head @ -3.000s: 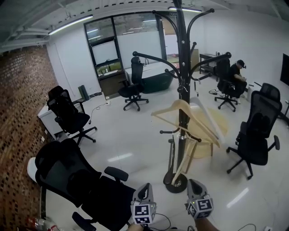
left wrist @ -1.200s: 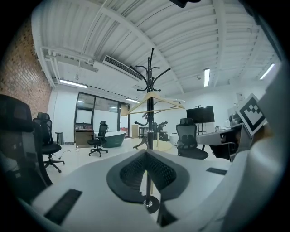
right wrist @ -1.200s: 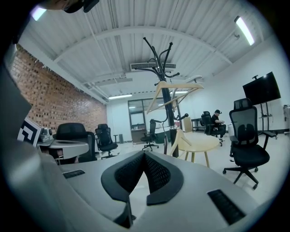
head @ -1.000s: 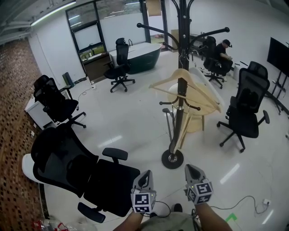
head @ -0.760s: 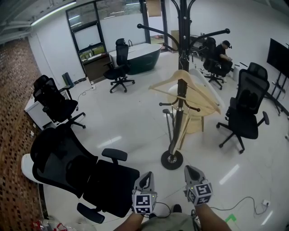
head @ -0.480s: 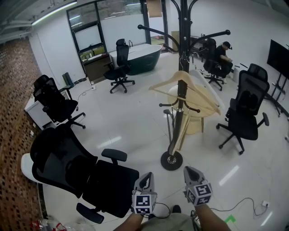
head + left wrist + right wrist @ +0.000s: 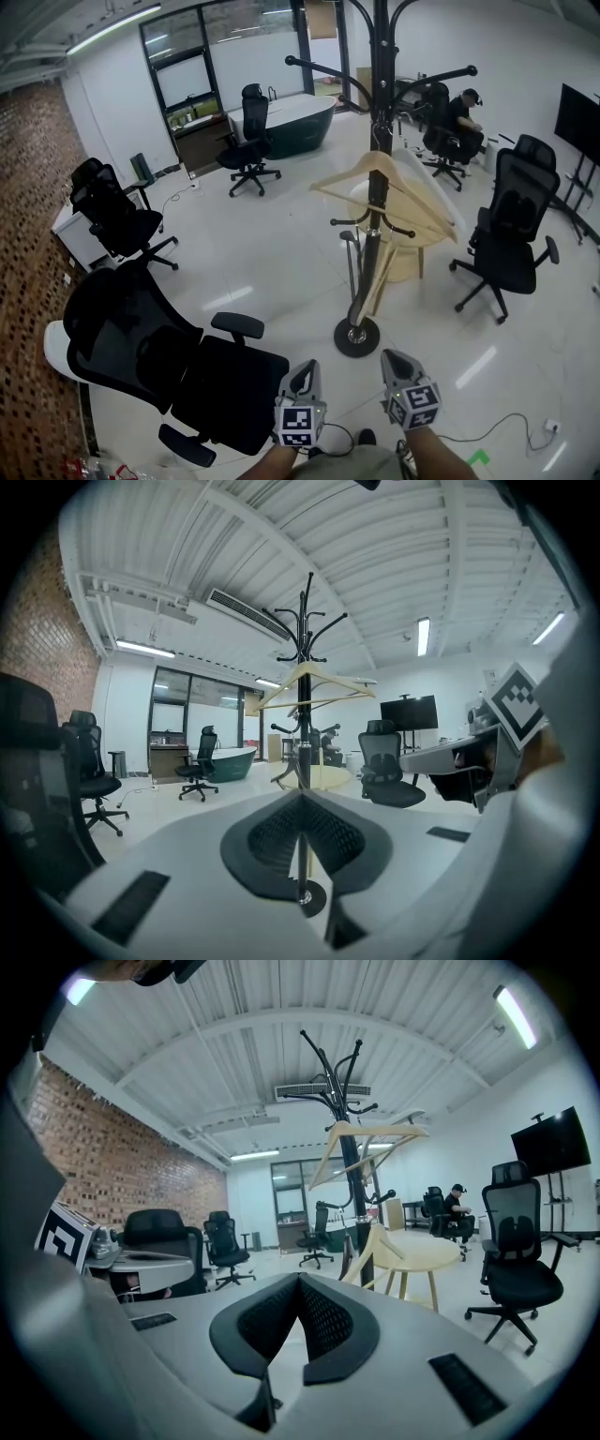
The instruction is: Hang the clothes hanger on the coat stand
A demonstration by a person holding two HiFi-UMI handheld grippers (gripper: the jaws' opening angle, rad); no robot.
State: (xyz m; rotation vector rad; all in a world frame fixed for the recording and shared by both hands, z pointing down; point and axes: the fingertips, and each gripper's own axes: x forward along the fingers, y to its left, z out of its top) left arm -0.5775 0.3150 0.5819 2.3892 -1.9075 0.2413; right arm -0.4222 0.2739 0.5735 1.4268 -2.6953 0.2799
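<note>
wooden hanger [image 7: 352, 166], black metal stand [image 7: 380, 84], glossy floor [image 7: 281, 262]

Pale wood hanger [image 7: 344, 172]; black coat stand [image 7: 379, 56], chair [image 7: 141, 347]; red brick wall [image 7: 28, 234]; tub [image 7: 300, 127] prob. dark green.

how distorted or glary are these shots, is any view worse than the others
Head view: strong fisheye, with walls and floor curving away from the centre and ceiling lights glaring in streaks on the glossy tiles. Left gripper view: a black ring round the edge, the room bent into a dome, the light strip blown out. Right gripper view: same ring and bending, though the coat stand stays sharp.
</note>
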